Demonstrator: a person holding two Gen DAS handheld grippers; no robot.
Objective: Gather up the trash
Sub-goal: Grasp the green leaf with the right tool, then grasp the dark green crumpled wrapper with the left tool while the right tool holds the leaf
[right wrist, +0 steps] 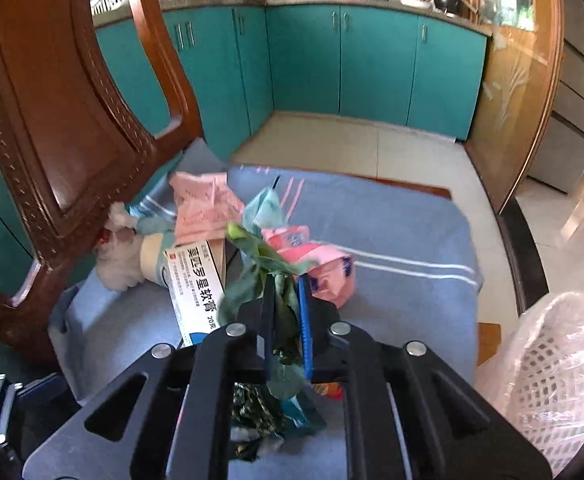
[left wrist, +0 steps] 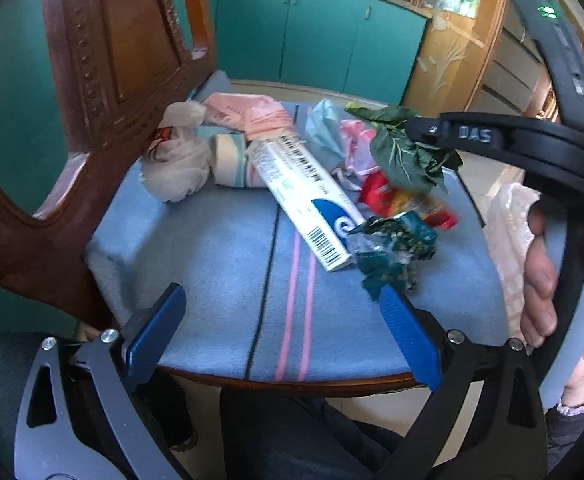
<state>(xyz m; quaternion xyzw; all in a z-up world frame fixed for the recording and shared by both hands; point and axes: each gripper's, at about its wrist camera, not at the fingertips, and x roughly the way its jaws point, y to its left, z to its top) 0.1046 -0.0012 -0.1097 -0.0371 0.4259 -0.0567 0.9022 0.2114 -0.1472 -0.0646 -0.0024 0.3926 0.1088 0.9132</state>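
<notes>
1. Blue ribbed pads on my left gripper [left wrist: 283,332] sit closest to the lens, spread wide with nothing between them, hovering over the near edge of the seat.
2. My right gripper [right wrist: 287,320] has its jaws pinched narrow on a bunch of limp green leaves [right wrist: 267,280]; in the left view the same leaves hang crumpled from its black tip, lifted above the pile.
3. I see a hand [left wrist: 552,280] wrapped around the right gripper's black handle, with a knitted cuff at the wrist.
4. Trash lies scattered on the seat: a long white cardboard ointment box [left wrist: 304,200] with a barcode and blue end, lying diagonally; a crinkled dark-green foil wrapper [left wrist: 392,252] touching its near end; a glossy red and yellow wrapper [left wrist: 396,200] just behind that.
5. Further back I make out a knotted white plastic bag [left wrist: 175,164], a pale roll with teal stripes [left wrist: 231,162], crumpled pink paper [left wrist: 247,114], a light-blue plastic scrap [left wrist: 324,128] and a pink printed packet [right wrist: 320,268].
6. Everything rests on a fuzzy blue towel [left wrist: 211,280] with pink and dark stripes, draped over a wooden chair [left wrist: 103,80] with a carved, glossy brown back.
7. To the right stands a white lattice basket [right wrist: 552,368] lined with thin clear plastic.
8. Behind are teal cabinets [right wrist: 332,60], pots on the counter, a pale tiled floor and a wooden-framed glass door.
</notes>
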